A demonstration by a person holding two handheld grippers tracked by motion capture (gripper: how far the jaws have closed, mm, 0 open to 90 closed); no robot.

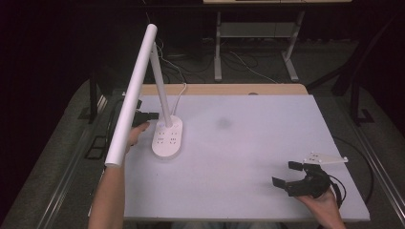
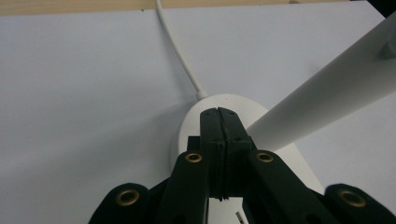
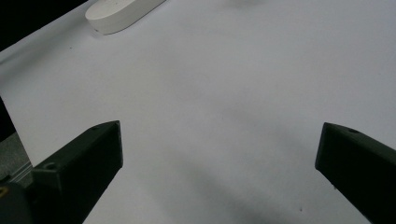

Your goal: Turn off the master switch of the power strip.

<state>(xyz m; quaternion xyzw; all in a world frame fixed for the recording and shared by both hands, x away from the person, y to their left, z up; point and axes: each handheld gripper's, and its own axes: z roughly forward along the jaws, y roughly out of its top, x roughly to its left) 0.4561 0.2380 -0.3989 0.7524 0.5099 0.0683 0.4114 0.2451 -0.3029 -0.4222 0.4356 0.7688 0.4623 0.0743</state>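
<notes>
A white desk lamp stands at the table's left, with an oval base (image 1: 167,139), a slanted stem (image 1: 160,86) and a long bar head (image 1: 133,93). My left gripper (image 1: 154,116) is shut with nothing between its jaws, and its tips sit at the base's rear left, close to the foot of the stem. In the left gripper view the closed gripper (image 2: 218,115) lies over the base (image 2: 192,122), with the stem (image 2: 327,93) to its right and the lamp's cable (image 2: 180,53) running away. My right gripper (image 1: 285,173) rests open at the front right, with bare table between its jaws (image 3: 219,140).
The white tabletop (image 1: 248,138) has a wooden strip (image 1: 224,89) along its far edge. The lamp's base (image 3: 121,11) lies far off in the right gripper view. The bar head overhangs the person's left forearm (image 1: 109,195). Behind the table are desk legs (image 1: 218,47) and floor cables.
</notes>
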